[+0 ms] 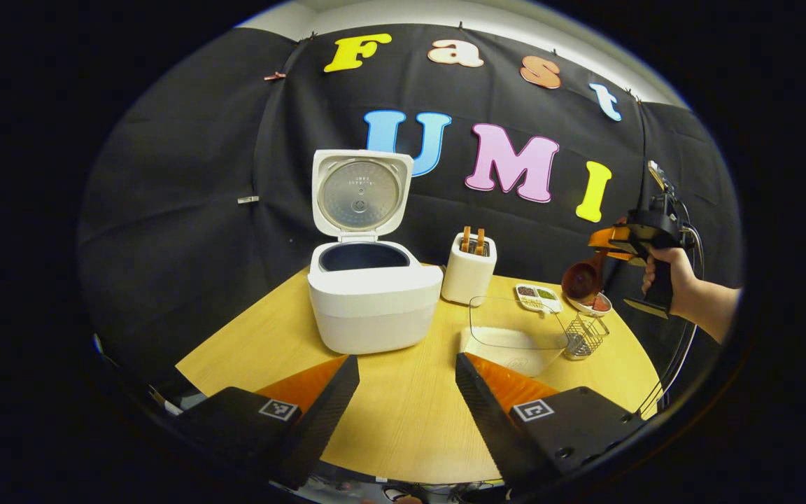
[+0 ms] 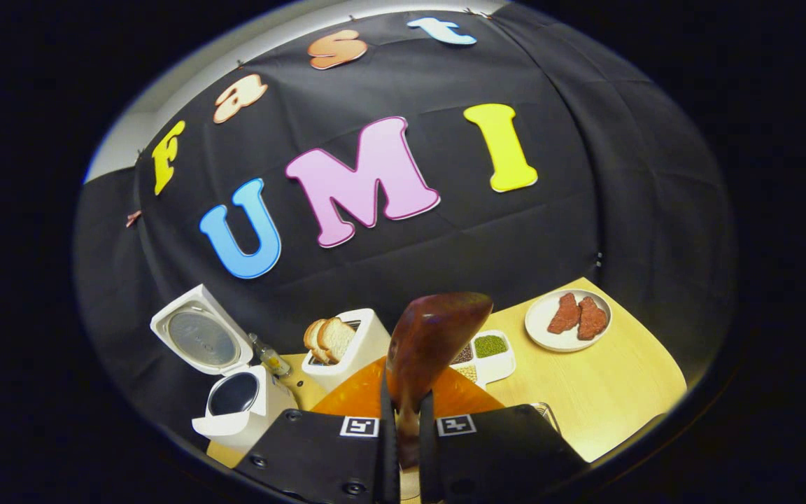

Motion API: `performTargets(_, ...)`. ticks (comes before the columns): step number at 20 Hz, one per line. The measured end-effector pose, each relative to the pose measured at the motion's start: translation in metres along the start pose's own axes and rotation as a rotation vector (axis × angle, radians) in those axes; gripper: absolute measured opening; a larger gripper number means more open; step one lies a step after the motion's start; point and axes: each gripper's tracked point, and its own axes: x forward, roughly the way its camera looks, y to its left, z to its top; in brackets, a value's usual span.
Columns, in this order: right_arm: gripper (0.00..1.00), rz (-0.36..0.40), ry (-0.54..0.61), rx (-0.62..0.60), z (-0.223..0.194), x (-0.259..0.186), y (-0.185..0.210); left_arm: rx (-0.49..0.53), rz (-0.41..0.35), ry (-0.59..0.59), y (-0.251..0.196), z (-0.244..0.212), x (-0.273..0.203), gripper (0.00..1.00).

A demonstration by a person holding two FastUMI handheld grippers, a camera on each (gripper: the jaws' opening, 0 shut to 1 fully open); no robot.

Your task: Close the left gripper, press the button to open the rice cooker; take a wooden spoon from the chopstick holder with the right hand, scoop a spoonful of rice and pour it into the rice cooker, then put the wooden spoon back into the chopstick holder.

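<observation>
A: On the wooden table (image 1: 403, 420) in the left gripper view, the rice cooker (image 1: 373, 294) is seen with its lid raised, so the button step can be judged done. The left gripper (image 1: 406, 392) is held low before it, fingers spread well apart and nothing held.

B: And farther right?

A: The right gripper (image 1: 616, 241) is seen in a hand (image 1: 669, 280), raised above the wire chopstick holder (image 1: 585, 336), with the wooden spoon (image 1: 583, 278) gripped by the handle, bowl hanging down. A clear container (image 1: 515, 332) holding what seems to be rice stands just beside the holder.

B: What is told by the right gripper view?

A: The fingers of the right gripper (image 2: 406, 427) are seen nearly closed, pressed on the spoon's handle from both sides; the spoon's bowl (image 2: 434, 336) stands up ahead and looks empty. The step in hand is judged to be the one just after taking the spoon: scooping is not yet done.

B: What is called for next?

A: The bowl must be lowered into the clear container, filled, then carried level to the open pot.

B: What stands in the way?

A: A toaster (image 2: 347, 346) with bread lies between container and cooker, a divided dish of grains (image 2: 487, 353) is near, and a plate (image 2: 569, 320) with two reddish pieces stands well apart; the toaster would have to be cleared from above
</observation>
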Motion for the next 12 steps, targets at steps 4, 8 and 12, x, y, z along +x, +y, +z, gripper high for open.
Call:
performTargets(4, 0.15, 0.034, 0.040, -0.144, -0.045, 0.009, 0.034, -0.018, -0.007, 0.024, 0.021, -0.009, 0.004, 0.96)
performTargets(8, 0.16, 0.040, 0.087, -0.268, -0.094, 0.030, 0.044, 0.001, -0.033, 0.017, 0.037, -0.014, 0.016, 0.96)
performTargets(12, 0.16, -0.014, 0.095, -0.344, -0.131, 0.040, 0.034, -0.007, -0.038, 0.035, 0.049, -0.024, 0.028, 0.96)
